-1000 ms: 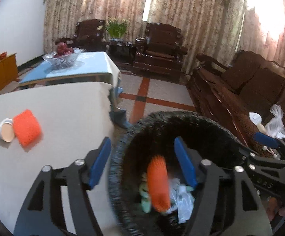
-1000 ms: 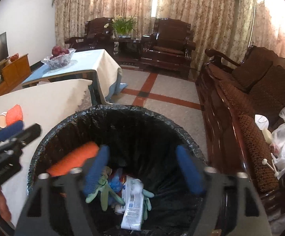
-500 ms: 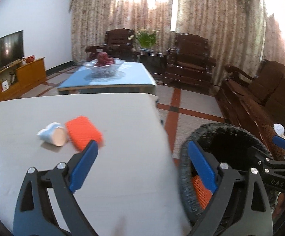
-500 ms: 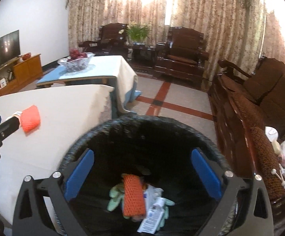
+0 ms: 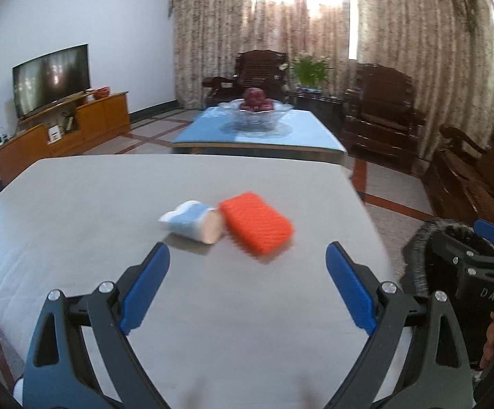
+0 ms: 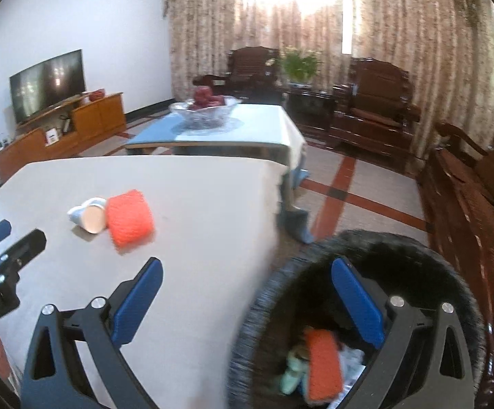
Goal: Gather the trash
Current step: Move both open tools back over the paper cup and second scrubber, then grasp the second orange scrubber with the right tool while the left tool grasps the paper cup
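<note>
An orange foam net (image 5: 256, 226) and a tipped paper cup (image 5: 194, 221) lie side by side on the white table (image 5: 110, 204). My left gripper (image 5: 247, 274) is open and empty, just short of them. My right gripper (image 6: 247, 289) is open and empty, over the table's right edge and the black-lined trash bin (image 6: 400, 248). The bin holds another orange net (image 6: 323, 363), a green glove and wrappers. The net (image 6: 129, 216) and cup (image 6: 88, 218) also show in the right wrist view.
A coffee table (image 5: 257, 136) with a glass fruit bowl (image 5: 257, 110) stands behind the white table. Dark wooden armchairs and a sofa (image 6: 468, 204) line the back and right. A TV (image 5: 51, 80) on a wooden cabinet stands at left.
Both grippers swung left from the bin toward the table. The orange net dropped into the bin and lies there. The left gripper now faces the cup and net on the table.
</note>
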A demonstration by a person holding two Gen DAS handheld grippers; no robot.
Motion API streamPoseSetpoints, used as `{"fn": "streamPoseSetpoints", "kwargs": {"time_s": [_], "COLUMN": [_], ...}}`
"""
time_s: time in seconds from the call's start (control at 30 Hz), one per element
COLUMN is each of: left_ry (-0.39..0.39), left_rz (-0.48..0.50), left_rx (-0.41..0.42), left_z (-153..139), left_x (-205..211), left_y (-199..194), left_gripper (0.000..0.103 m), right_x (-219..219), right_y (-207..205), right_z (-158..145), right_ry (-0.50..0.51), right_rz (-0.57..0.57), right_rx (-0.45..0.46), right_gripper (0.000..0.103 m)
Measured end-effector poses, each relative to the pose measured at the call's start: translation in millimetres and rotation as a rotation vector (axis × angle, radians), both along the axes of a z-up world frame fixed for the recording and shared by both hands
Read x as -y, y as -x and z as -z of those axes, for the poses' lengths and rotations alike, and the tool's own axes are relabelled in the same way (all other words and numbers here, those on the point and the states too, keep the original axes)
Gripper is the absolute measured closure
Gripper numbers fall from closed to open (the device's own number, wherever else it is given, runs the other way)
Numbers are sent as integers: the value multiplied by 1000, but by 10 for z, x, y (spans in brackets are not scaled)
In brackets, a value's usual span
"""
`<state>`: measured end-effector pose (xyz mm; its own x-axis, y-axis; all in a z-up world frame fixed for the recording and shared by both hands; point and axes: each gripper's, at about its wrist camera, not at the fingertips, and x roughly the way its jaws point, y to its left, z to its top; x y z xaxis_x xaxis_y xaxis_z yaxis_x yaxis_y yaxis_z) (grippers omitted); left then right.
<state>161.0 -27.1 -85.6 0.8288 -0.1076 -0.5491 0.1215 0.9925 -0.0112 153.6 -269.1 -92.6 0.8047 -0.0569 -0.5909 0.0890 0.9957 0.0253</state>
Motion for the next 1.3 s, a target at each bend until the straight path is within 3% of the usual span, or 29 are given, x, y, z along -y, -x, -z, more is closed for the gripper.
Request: {"fn": "streamPoseSetpoints", "kwargs": {"time_s": [0.47, 0.8, 1.07, 1.23, 1.3], "left_ry": [-26, -36, -39, -34, -31], "left_rz": [-131, -188, -207, -202, -200], "left_rx": [-7, -34, -44, -43, -44], "left_z": [200, 393, 452, 453, 455], "left_x": [-772, -1071, -1147, -1133, -1122], "left_y": [-361, -608, -761, -831, -835], "left_gripper": [13, 13, 13, 13, 13], "right_x": [-645, -1075, -1252, -1323, -1318], "right_y": [-743, -1355, -1596, -1678, -1691], "right_z": [250, 545, 766, 908, 928], "right_ry": [-30, -18, 1, -3, -12], "right_rz": [-126, -217, -247, -287, -300], "right_rx": [0, -64, -126, -197, -212], "right_gripper": [6, 7, 7, 23, 39]}}
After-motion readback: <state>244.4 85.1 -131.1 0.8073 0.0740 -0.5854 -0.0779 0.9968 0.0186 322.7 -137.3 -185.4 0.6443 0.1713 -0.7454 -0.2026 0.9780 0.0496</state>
